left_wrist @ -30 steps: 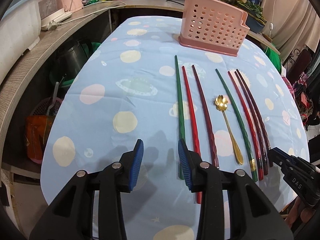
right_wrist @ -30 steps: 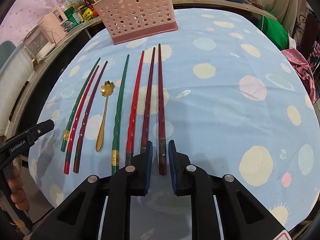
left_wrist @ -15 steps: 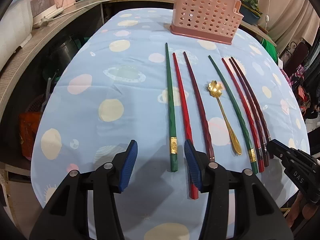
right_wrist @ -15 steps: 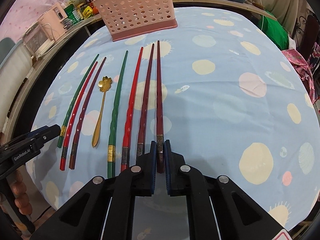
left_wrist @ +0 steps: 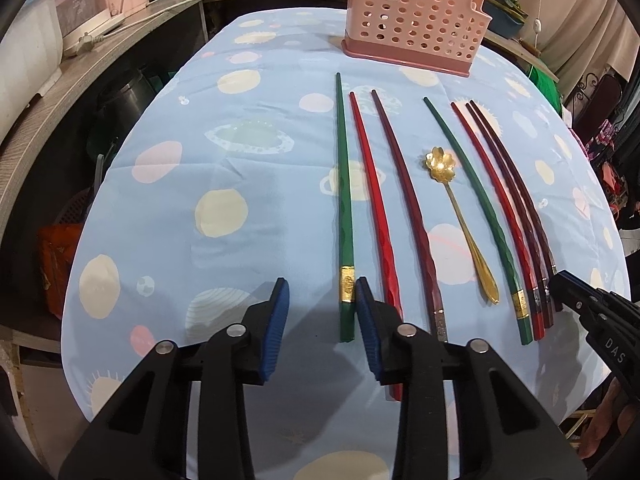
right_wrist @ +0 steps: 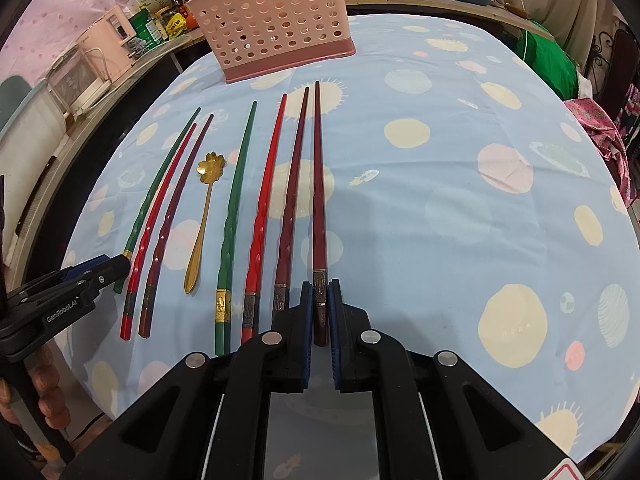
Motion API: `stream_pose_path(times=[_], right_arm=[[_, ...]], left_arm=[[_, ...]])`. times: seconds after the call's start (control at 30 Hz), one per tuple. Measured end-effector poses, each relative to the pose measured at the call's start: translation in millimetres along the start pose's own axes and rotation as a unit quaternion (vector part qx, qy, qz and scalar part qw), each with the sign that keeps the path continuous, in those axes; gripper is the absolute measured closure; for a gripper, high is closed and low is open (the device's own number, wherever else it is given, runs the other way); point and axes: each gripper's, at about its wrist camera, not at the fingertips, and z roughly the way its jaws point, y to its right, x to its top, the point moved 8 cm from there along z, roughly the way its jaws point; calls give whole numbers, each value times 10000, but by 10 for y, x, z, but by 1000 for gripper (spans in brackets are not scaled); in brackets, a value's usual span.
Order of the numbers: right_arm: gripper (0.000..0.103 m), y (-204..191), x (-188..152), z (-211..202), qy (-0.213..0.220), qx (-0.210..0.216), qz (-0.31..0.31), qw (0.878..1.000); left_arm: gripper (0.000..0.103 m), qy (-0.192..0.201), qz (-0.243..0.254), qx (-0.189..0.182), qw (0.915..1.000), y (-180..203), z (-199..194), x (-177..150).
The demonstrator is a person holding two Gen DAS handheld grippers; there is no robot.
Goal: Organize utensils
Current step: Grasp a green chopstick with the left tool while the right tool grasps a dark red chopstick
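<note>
Now clamping right tool (right_wrist: 320,308) on stiff, slick maroon chopstick's (right_wrist: 318,184) thick end; left tool (left_wrist: 322,312) closing around green chopstick (left_wrist: 344,200).

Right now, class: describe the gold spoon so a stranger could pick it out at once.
Start at the pink perforated holder at the far end of the blue spotted tablecloth. In front of it lie seven chopsticks in a row, three to one side and four to the other of a gap. The gold spoon lies in that gap: shorter, metallic, with a flower-shaped bowl.
</note>
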Motion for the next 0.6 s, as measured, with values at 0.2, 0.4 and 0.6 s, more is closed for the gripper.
stream_pose_path(times=[0.2,0.4,0.6], right_arm=[[96,-1,-3,0,3,-5,-2,10000],[96,-5,-10,-7,4,-5,-4,10000],[96,-7,-32,-40,-1,40,35,10000]], left_arm=[[95,-3,70,-50,10000,36,-5,-19],[96,-28,39,-161,9999,56,-9,-22],[96,-28,13,-178,9998,64,-53,-22]])
